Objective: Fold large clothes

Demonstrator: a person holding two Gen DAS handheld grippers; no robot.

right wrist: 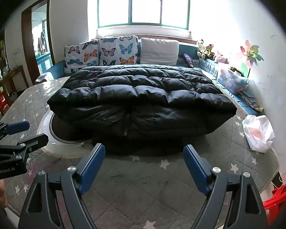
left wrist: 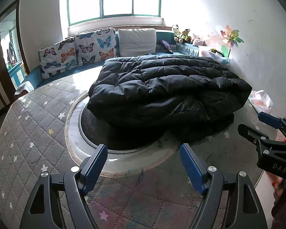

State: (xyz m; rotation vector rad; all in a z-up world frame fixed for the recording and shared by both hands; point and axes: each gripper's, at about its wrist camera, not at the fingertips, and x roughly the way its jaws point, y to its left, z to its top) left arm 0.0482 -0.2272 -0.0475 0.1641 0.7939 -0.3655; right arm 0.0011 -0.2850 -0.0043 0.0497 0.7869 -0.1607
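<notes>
We see a black puffer jacket (right wrist: 141, 103) lying on a round table covered with a grey quilted cloth with stars (right wrist: 162, 190). In the right wrist view the jacket sits at twelve o'clock from our right gripper (right wrist: 144, 166); in the left wrist view it is at about one o'clock from our left gripper (left wrist: 143, 165). Both grippers are released: the jaws stand wide, nothing is between the blue pads, and they hover over bare cloth just short of the jacket's near edge.

We judge that one fold is already made, because an upper quilted layer lies over a lower layer where the zipper (right wrist: 126, 123) shows. So the step in hand seems to be a pause between folds, or the end of the work; we cannot tell which for sure.

The long axis of the bundle runs from nine o'clock to three o'clock across the table, and the folded front edge faces us at six o'clock. The far side is hidden, so we are not sure where the collar or hem points.

If another fold is wanted, the next move calls for taking the two ends, one gripper each, and bringing one side over the other. The jacket is thick and puffy, so we think a deep bite into the fabric is needed.
</notes>
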